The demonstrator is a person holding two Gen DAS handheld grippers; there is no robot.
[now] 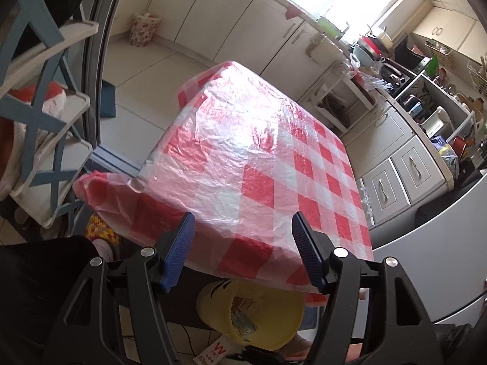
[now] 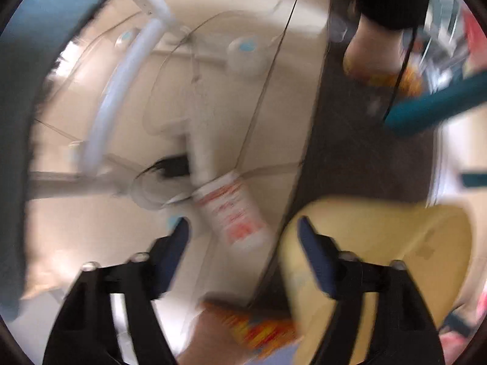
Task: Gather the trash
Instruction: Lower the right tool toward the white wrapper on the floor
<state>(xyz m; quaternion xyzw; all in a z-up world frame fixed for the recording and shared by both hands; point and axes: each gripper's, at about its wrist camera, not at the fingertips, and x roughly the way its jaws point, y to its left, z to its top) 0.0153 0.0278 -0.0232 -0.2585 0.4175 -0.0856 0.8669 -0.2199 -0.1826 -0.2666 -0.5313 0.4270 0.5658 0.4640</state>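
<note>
A: Under the near edge of the surface (image 1: pixel 261 140), the yellow bin (image 1: pixel 252 316) sits below the left gripper (image 1: pixel 243 237), jaws open and empty.

B: And the right gripper (image 2: pixel 240 237)?

A: Also open, holding nothing. A white bottle (image 2: pixel 231 213) lies on the floor (image 2: pixel 91 228) just ahead, near the bin's rim. That view is blurred; a rushed closing could knock the bottle rolling off toward the chair legs (image 2: pixel 103 97).

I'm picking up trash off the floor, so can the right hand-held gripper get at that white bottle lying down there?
Probably yes. The right hand-held gripper is open, and the white bottle lies on the floor just ahead between its fingers, nothing covering it. The yellow bucket sits close beside it. The view is blurred, so spacing is uncertain.
</note>
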